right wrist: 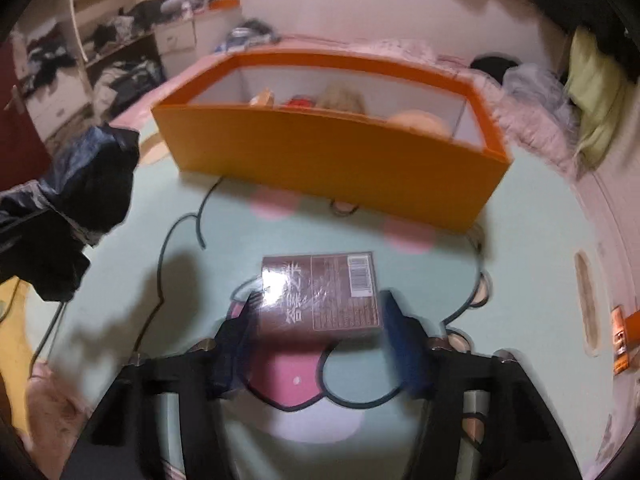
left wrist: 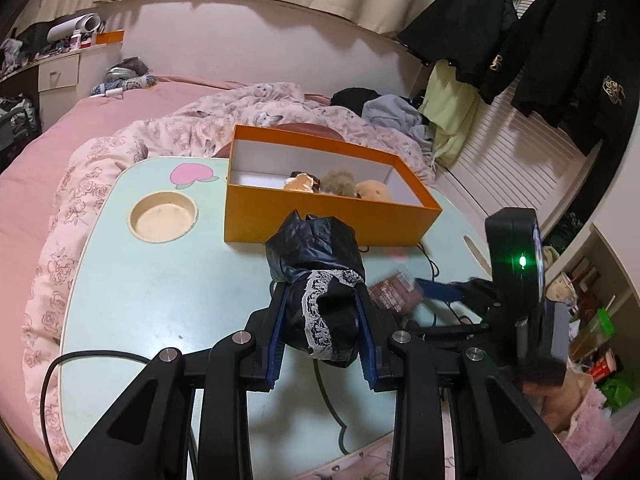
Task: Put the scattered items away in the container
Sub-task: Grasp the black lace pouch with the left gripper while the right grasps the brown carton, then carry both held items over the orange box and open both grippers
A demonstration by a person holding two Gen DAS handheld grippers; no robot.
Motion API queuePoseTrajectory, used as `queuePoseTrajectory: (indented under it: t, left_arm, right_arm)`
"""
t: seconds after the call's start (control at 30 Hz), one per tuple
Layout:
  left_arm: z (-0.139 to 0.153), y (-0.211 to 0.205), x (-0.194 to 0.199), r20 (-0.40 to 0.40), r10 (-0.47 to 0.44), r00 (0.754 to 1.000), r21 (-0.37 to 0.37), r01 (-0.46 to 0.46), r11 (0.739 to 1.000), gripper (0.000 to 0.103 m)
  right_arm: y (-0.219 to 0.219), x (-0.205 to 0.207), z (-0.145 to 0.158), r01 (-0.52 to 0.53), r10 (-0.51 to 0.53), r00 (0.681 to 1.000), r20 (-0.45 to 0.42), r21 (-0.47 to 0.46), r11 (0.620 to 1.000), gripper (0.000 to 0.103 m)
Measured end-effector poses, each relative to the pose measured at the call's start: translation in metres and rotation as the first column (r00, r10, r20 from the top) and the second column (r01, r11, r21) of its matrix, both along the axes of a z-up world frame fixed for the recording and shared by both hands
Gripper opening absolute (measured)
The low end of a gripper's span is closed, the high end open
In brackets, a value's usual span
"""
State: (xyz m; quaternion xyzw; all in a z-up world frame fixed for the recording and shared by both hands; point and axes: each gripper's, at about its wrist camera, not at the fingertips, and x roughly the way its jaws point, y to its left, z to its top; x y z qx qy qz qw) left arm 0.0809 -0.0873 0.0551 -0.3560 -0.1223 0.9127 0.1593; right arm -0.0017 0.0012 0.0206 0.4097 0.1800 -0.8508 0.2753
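My left gripper (left wrist: 322,304) gripped the black bundle (left wrist: 316,248) (lace-trimmed) above the bench (left wrist: 160,280), short of the orange box (left wrist: 320,216). My right gripper (right wrist: 320,316) flanked the brown packet (right wrist: 320,292); grip undeterminable.

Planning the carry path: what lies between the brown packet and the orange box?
Only bare table with printed artwork separates brown packet from orange box, per the right wrist view.
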Motion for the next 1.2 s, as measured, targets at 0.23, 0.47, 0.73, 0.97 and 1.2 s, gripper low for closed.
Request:
queuePoseTrajectory:
  t: [0.23,0.47,0.73,0.97,1.2]
  left_arm:
    - [0.004,0.007,0.002,-0.009,-0.017,1.000,-0.014,0.017,1.000,0.032]
    - [0.043,0.027,-0.017,-0.084,-0.062,0.995,-0.054,0.057,0.997,0.032]
    - [0.081,0.042,-0.099,-0.086,-0.012,0.996,-0.171,-0.003,0.985,0.032]
    - [0.019,0.049,-0.165,0.117,0.048,0.992,-0.254,-0.017,0.967,0.041]
    - [0.004,0.041,-0.163,0.098,0.101,0.990,-0.256,-0.073,0.964,0.077]
  right_arm:
    - [0.025,0.011,0.028,-0.007,-0.001,0.998,-0.064,-0.120,0.993,0.056]
    - [0.024,-0.004,0.077,-0.014,-0.006,0.991,-0.134,-0.148,0.989,0.056]
    - [-0.008,-0.060,0.112,0.029,-0.058,0.975,-0.212,-0.137,0.990,0.056]
    - [-0.020,-0.097,0.082,0.120,-0.132,0.981,-0.144,-0.094,0.988,0.084]
    - [-0.007,-0.098,0.066,0.159,-0.171,0.974,-0.148,-0.089,0.983,0.085]
